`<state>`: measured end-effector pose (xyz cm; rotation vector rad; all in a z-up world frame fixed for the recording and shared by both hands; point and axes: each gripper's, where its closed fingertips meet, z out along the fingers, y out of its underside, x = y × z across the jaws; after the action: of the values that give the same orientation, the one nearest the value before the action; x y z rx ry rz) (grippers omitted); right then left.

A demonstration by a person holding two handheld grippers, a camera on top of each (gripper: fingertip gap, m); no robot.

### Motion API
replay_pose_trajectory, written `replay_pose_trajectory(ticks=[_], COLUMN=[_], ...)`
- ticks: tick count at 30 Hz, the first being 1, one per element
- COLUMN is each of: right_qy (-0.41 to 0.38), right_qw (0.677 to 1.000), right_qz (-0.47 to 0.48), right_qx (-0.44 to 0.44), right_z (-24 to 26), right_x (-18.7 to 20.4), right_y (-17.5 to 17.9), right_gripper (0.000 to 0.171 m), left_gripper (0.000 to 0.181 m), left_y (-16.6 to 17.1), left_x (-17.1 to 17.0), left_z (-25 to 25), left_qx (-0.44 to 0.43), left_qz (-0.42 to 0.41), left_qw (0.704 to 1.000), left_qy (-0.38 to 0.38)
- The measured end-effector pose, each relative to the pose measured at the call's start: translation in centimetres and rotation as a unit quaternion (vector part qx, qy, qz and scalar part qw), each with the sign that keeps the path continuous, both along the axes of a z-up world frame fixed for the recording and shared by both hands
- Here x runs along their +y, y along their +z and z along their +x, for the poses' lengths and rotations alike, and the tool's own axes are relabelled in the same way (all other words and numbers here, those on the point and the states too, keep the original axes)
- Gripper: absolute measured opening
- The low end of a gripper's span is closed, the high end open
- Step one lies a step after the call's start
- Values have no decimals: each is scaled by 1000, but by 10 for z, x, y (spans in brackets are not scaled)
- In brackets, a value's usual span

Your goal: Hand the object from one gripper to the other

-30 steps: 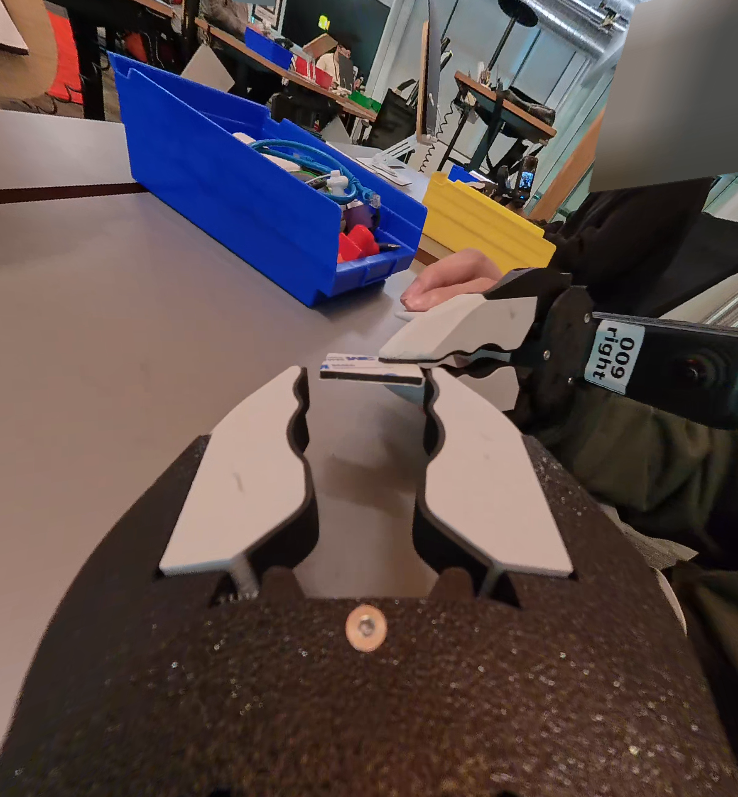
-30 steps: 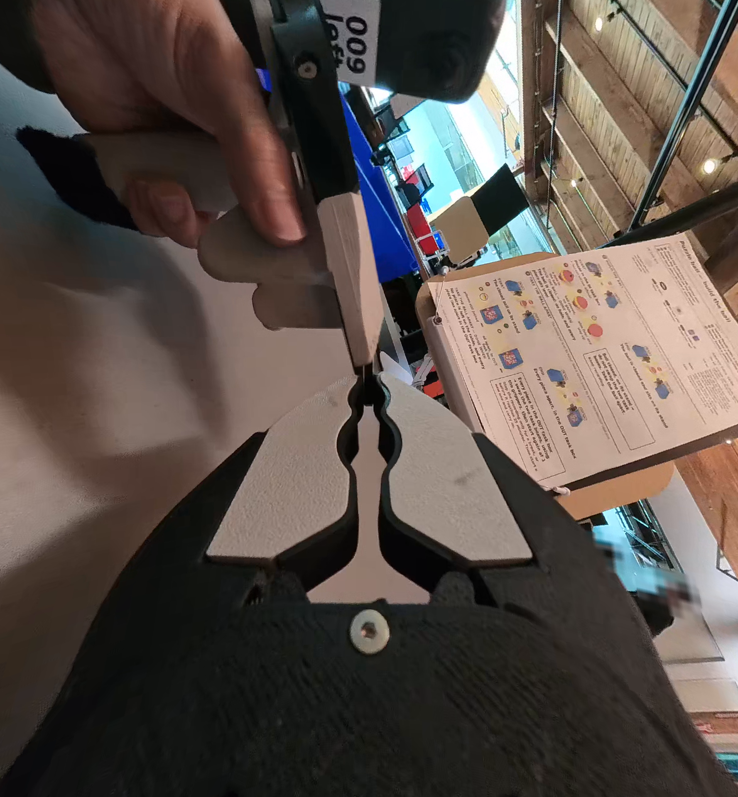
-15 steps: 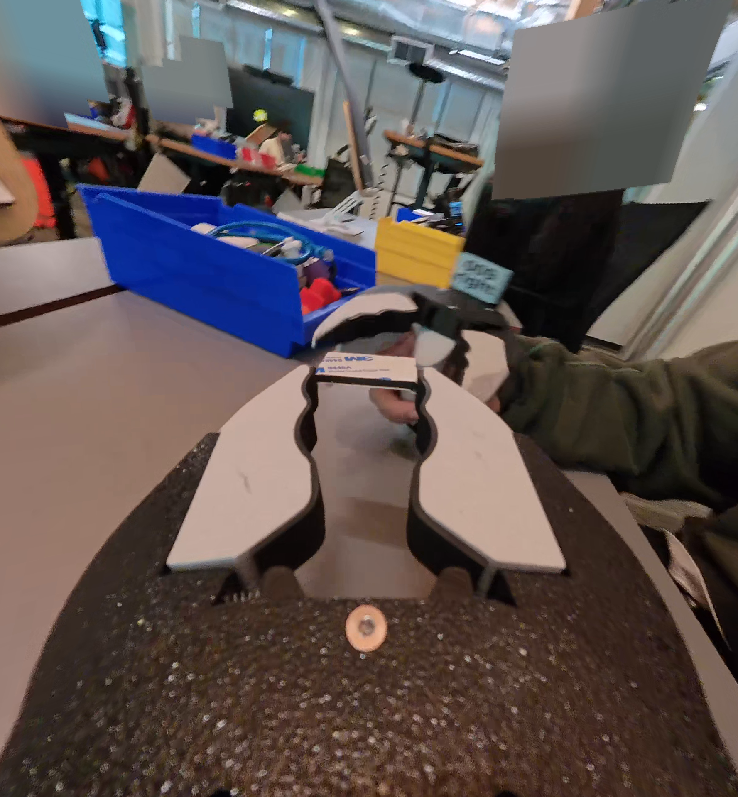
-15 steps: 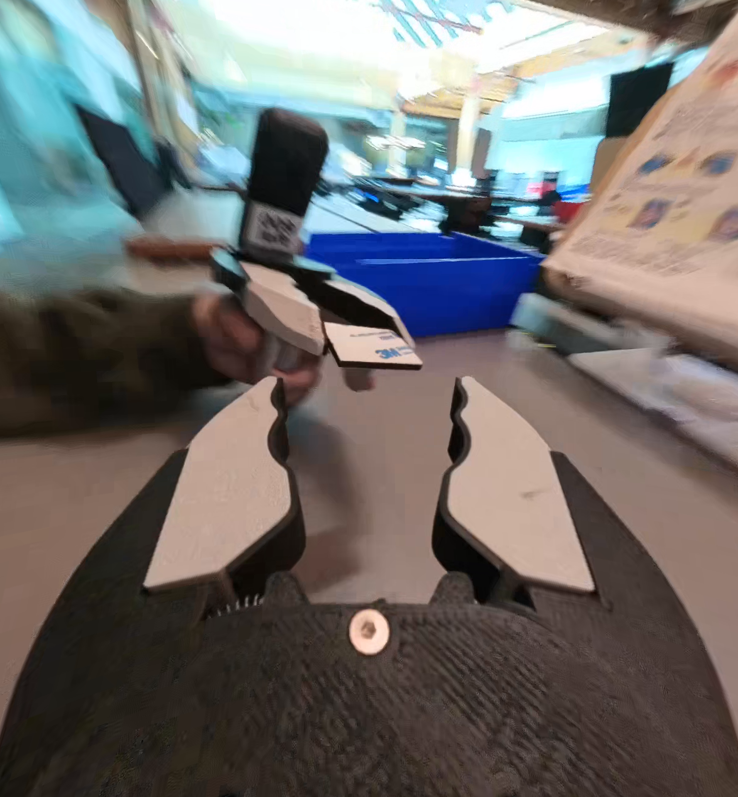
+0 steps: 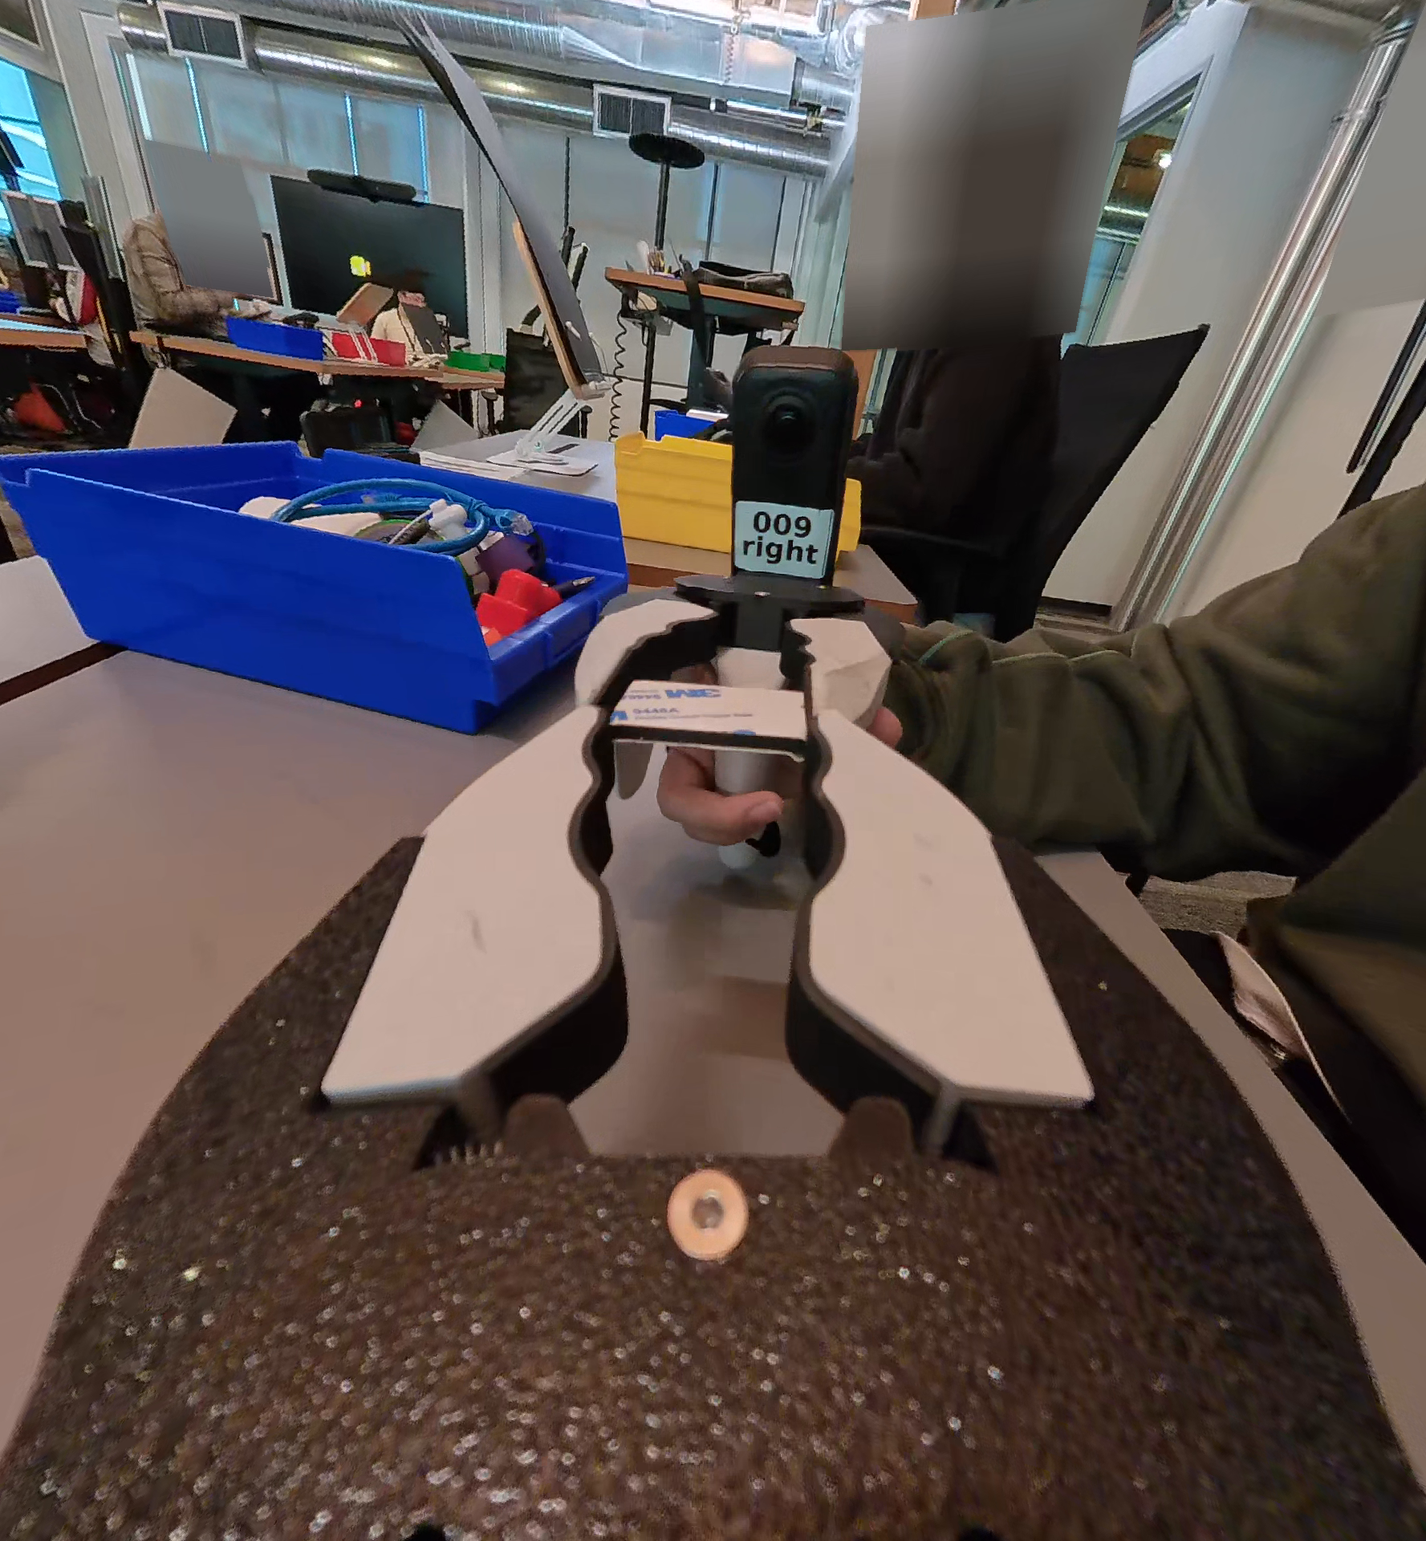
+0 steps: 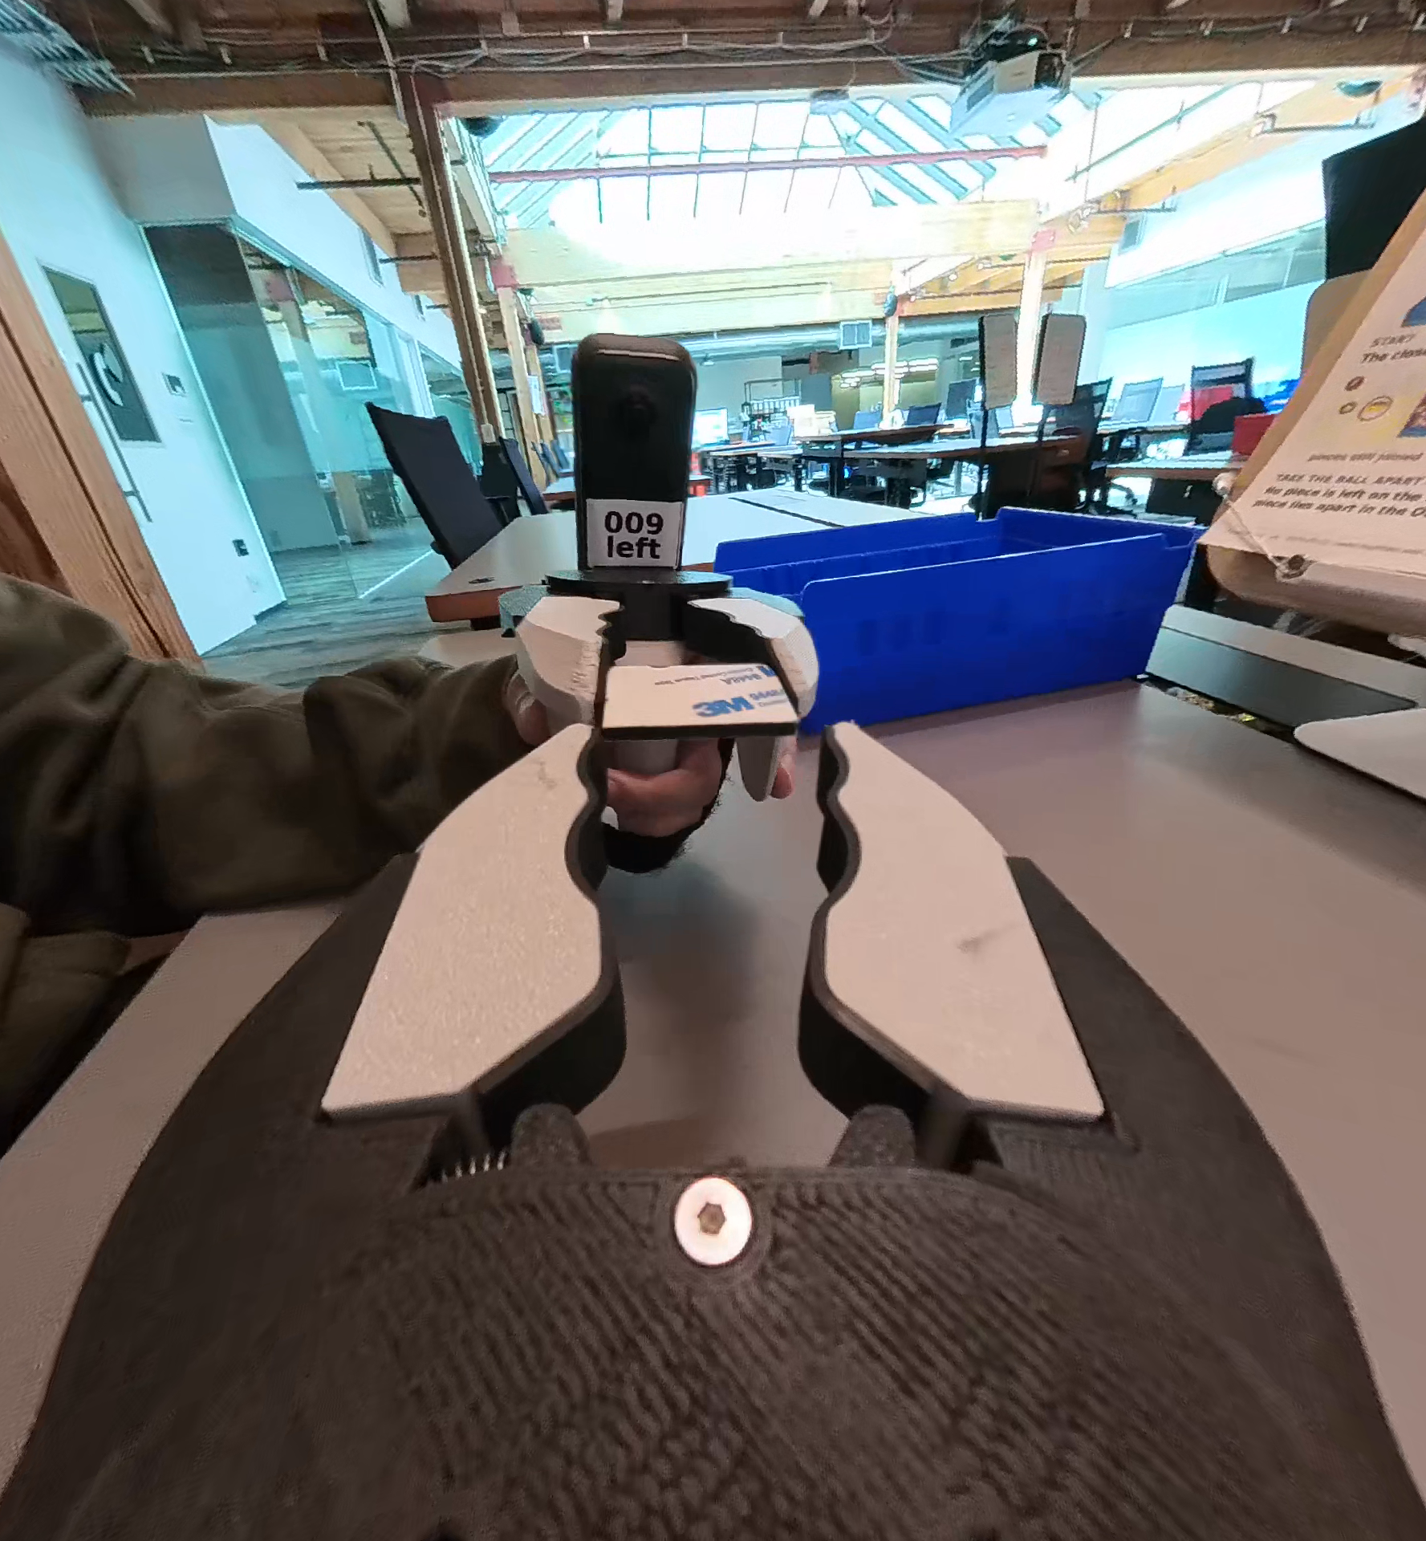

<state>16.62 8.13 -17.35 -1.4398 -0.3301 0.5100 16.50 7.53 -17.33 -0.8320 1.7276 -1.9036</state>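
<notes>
A flat white adhesive pad with a black underside (image 5: 708,715) is clamped level between the fingertips of my left gripper (image 5: 708,734), a little above the grey table (image 5: 192,834). My right gripper (image 5: 730,659) faces it head-on from just beyond, jaws spread and empty. In the right wrist view the pad (image 6: 697,700) sits in the left gripper (image 6: 676,667), just past the open tips of my right gripper (image 6: 705,746). The pad is not between the right fingers. A hand holds each gripper handle.
A blue bin (image 5: 276,600) with cables and red parts stands on the table at the back left, and a yellow bin (image 5: 667,492) behind it. An instruction board (image 6: 1359,417) leans at the right. A green sleeve (image 5: 1151,709) crosses from the right. Both grippers' tips are close together, under 4 cm apart.
The right gripper, shut sideways on the pad's edge one second ago, has let go, opened and turned level to face the left gripper. The left gripper has closed on the pad.
</notes>
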Motion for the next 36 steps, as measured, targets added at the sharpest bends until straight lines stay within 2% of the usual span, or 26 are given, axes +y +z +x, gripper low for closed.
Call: replay_pose_trajectory(ticks=[4, 9, 14, 16, 18, 22, 24, 29, 31, 34, 36], right_qy=[7, 17, -8, -37, -77, -123, -124, -109, -114, -101, -82], right_qw=[1000, 1000, 999, 994, 977, 904, 883, 885, 889, 922, 958], right_qz=[4, 6, 16, 35, 68, 98, 106, 111, 106, 86, 60], right_qx=[6, 5, -45, -99, -188, -397, -440, -440, -430, -364, -268], right_z=[0, -2, 2, 6, 10, 12, 8, -2, 0, 0, 0], right_x=[-2, -3, -2, -2, -2, -1, 0, 1, 2, 1, 1], right_y=[2, 3, 1, 1, 0, -15, -20, -24, -24, -20, -14], right_gripper=[52, 43, 42, 43, 43, 43, 43, 43, 43, 50, 57], left_gripper=[43, 42, 42, 43, 52, 54, 42, 7, 5, 3, 3], left_y=[-2, -3, -7, -10, -14, -21, -29, -38, -37, -35, -36], left_x=[0, -2, 1, 1, 2, -2, -5, -12, -11, -5, 6], left_z=[1, 1, 5, 6, 8, 3, 0, -7, -7, -3, 5], left_qx=[5, 7, 20, 35, 68, 163, 203, 220, 210, 187, 146], left_qz=[5, 1, 7, 3, -10, -80, -95, -75, -73, -64, -24], left_qw=[1000, 1000, 1000, 999, 998, 982, 972, 967, 970, 977, 989], left_qy=[0, -5, 11, 14, 13, -45, -70, -103, -100, -77, -25])
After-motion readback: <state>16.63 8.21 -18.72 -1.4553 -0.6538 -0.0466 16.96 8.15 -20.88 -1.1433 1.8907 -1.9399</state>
